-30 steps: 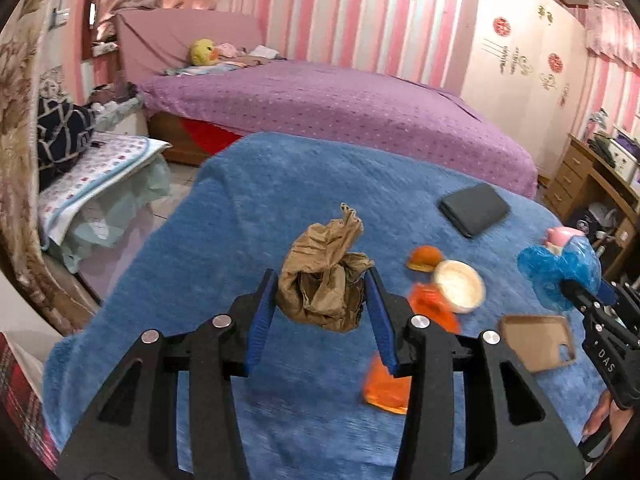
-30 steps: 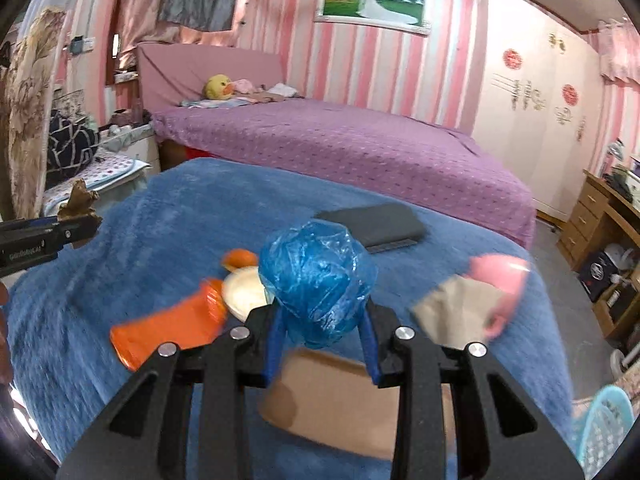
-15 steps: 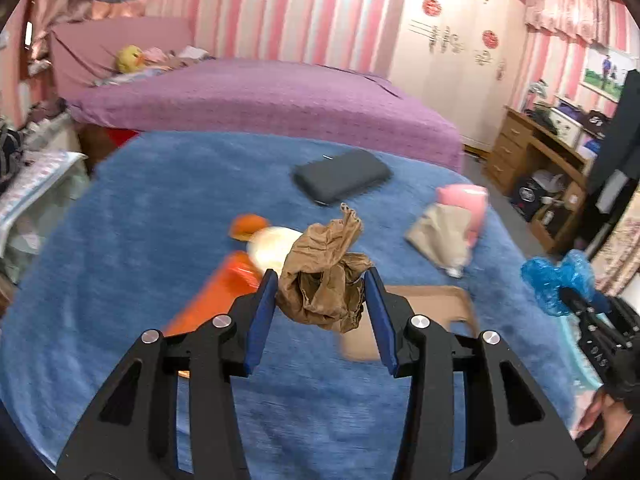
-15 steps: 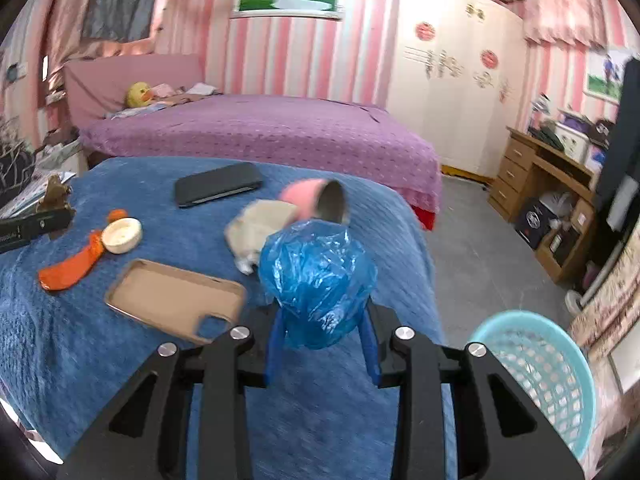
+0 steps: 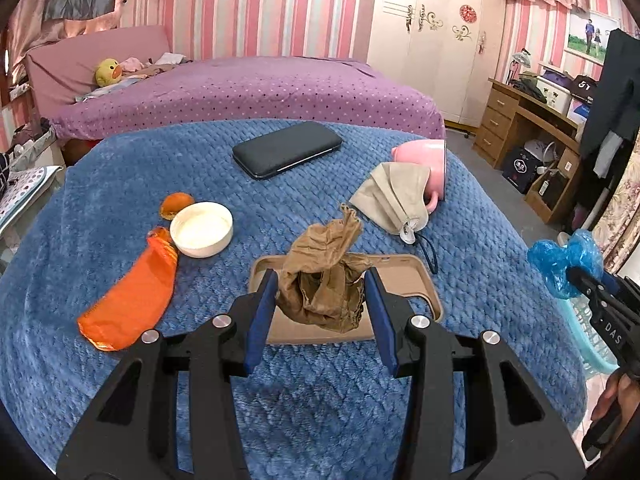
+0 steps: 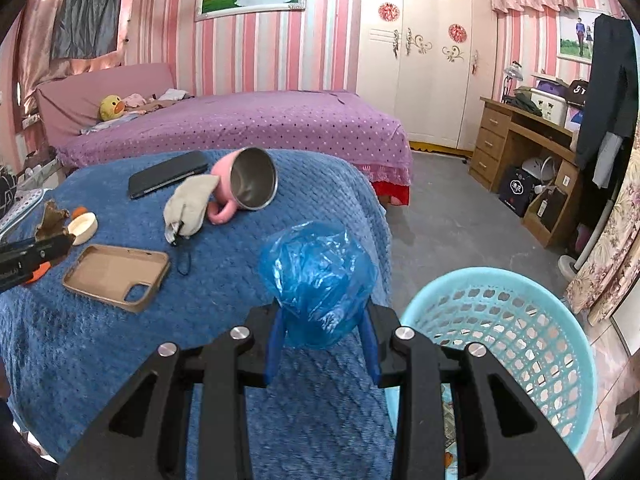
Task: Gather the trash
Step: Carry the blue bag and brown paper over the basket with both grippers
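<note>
Filling right hand-held gripper [image 6: 322,342]: blue plastic [image 6: 318,280]

The right tongs [image 6: 322,334] grip a crumpled blue plastic bag [image 6: 318,280] above the edge of the blue blanket [image 6: 120,340]. A light-blue basket [image 6: 516,344] stands on the floor just to the right. On the blanket lie a tan phone case [image 6: 116,276], a grey mask [image 6: 188,204] and a tipped pink mug [image 6: 246,186]. The left tongs [image 6: 56,240] holding brown paper [image 6: 52,218] show at the left edge.
</note>
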A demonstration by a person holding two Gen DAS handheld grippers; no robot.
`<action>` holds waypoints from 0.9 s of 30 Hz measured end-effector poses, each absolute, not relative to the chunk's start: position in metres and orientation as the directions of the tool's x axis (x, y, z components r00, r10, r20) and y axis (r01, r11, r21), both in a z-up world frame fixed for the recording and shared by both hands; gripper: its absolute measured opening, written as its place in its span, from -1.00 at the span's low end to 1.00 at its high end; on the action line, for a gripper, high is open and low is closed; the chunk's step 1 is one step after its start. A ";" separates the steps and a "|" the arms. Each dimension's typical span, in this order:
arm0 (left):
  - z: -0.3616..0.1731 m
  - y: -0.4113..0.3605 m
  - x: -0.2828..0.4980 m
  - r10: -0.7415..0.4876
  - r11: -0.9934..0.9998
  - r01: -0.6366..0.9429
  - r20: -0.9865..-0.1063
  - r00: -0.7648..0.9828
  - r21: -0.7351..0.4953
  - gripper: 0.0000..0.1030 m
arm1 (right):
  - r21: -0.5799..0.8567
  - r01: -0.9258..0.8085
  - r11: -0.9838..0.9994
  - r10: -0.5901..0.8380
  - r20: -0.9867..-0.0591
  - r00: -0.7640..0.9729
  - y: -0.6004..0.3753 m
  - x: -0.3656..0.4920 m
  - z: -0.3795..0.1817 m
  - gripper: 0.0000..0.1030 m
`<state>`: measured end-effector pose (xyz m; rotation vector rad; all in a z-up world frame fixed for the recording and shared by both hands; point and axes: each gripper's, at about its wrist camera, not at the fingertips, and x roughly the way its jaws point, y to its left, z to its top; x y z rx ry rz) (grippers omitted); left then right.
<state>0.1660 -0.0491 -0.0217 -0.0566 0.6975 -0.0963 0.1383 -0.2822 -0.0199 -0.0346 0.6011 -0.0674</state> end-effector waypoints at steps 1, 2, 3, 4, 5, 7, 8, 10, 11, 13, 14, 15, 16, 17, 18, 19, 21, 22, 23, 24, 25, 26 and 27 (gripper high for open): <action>-0.023 -0.050 0.167 -0.106 0.994 0.069 -0.640 0.761 -0.083 -0.16 | -0.061 0.050 0.997 -0.076 -0.569 0.819 -0.282 0.139 -0.022 -0.36; -0.024 -0.052 0.168 -0.104 0.994 0.070 -0.641 0.760 -0.079 -0.16 | -0.070 0.047 0.996 -0.079 -0.572 0.817 -0.282 0.139 -0.024 -0.36; -0.025 -0.054 0.168 -0.102 0.995 0.071 -0.641 0.760 -0.075 -0.16 | -0.078 0.045 0.996 -0.082 -0.574 0.814 -0.284 0.139 -0.025 -0.36; -0.026 -0.056 0.168 -0.100 0.995 0.072 -0.642 0.761 -0.070 -0.16 | -0.080 0.044 0.996 -0.082 -0.576 0.813 -0.286 0.139 -0.026 -0.36; -0.026 -0.058 0.168 -0.099 0.995 0.073 -0.641 0.761 -0.067 -0.16 | -0.076 0.044 0.996 -0.080 -0.577 0.813 -0.288 0.138 -0.026 -0.36; -0.027 -0.063 0.167 -0.103 0.995 0.077 -0.642 0.760 -0.069 -0.16 | -0.063 0.053 0.997 -0.080 -0.582 0.809 -0.296 0.138 -0.027 -0.36; -0.028 -0.066 0.166 -0.108 0.994 0.081 -0.642 0.759 -0.071 -0.16 | -0.068 0.065 0.996 -0.092 -0.582 0.808 -0.298 0.138 -0.028 -0.36; -0.031 -0.073 0.164 -0.109 0.994 0.088 -0.641 0.759 -0.065 -0.16 | -0.066 0.073 0.995 -0.098 -0.580 0.809 -0.304 0.137 -0.027 -0.36; -0.032 -0.077 0.164 -0.104 0.994 0.092 -0.641 0.760 -0.053 -0.16 | -0.063 0.070 0.996 -0.093 -0.577 0.811 -0.306 0.137 -0.027 -0.36; -0.033 -0.084 0.162 -0.103 0.994 0.103 -0.643 0.759 -0.039 -0.16 | -0.073 0.067 0.995 -0.097 -0.569 0.816 -0.309 0.136 -0.024 -0.36; -0.034 -0.087 0.162 -0.106 0.993 0.108 -0.642 0.759 -0.037 -0.16 | -0.077 0.066 0.995 -0.098 -0.567 0.818 -0.311 0.135 -0.023 -0.36; -0.034 -0.089 0.161 -0.107 0.993 0.111 -0.641 0.760 -0.034 -0.16 | -0.077 0.063 0.995 -0.095 -0.564 0.820 -0.315 0.134 -0.022 -0.36; -0.034 -0.092 0.160 -0.102 0.994 0.108 -0.638 0.763 -0.030 -0.16 | -0.075 0.062 0.995 -0.094 -0.563 0.821 -0.318 0.134 -0.021 -0.36; -0.035 -0.095 0.161 -0.102 0.994 0.105 -0.637 0.764 -0.033 -0.16 | -0.073 0.063 0.995 -0.093 -0.563 0.821 -0.322 0.134 -0.020 -0.36; -0.035 -0.098 0.163 -0.112 0.993 0.106 -0.640 0.760 -0.048 -0.16 | -0.065 0.066 0.996 -0.091 -0.561 0.823 -0.328 0.133 -0.019 -0.36; -0.036 -0.101 0.164 -0.119 0.993 0.108 -0.642 0.758 -0.056 -0.16 | -0.059 0.069 0.996 -0.090 -0.560 0.824 -0.333 0.133 -0.018 -0.36; -0.035 -0.113 0.165 -0.132 0.991 0.121 -0.640 0.757 -0.062 -0.16 | -0.053 0.078 0.996 -0.094 -0.554 0.827 -0.345 0.131 -0.015 -0.36; -0.035 -0.118 0.164 -0.134 0.990 0.129 -0.635 0.761 -0.054 -0.16 | -0.053 0.083 0.995 -0.099 -0.552 0.828 -0.349 0.131 -0.014 -0.36; -0.033 -0.125 0.163 -0.133 0.989 0.139 -0.628 0.767 -0.040 -0.16 | -0.056 0.092 0.994 -0.108 -0.549 0.829 -0.356 0.131 -0.013 -0.36; -0.032 -0.134 0.162 -0.133 0.988 0.153 -0.619 0.774 -0.022 -0.16 | -0.056 0.099 0.994 -0.114 -0.547 0.829 -0.361 0.130 -0.013 -0.36; -0.031 -0.140 0.162 -0.136 0.987 0.160 -0.615 0.777 -0.015 -0.16 | -0.056 0.108 0.993 -0.121 -0.546 0.829 -0.367 0.130 -0.012 -0.36; -0.030 -0.149 0.162 -0.144 0.985 0.171 -0.609 0.780 -0.015 -0.16 | -0.053 0.117 0.992 -0.127 -0.545 0.829 -0.374 0.129 -0.012 -0.36; -0.029 -0.154 0.162 -0.155 0.984 0.179 -0.607 0.780 -0.020 -0.16 | -0.053 0.123 0.991 -0.132 -0.545 0.828 -0.379 0.129 -0.013 -0.36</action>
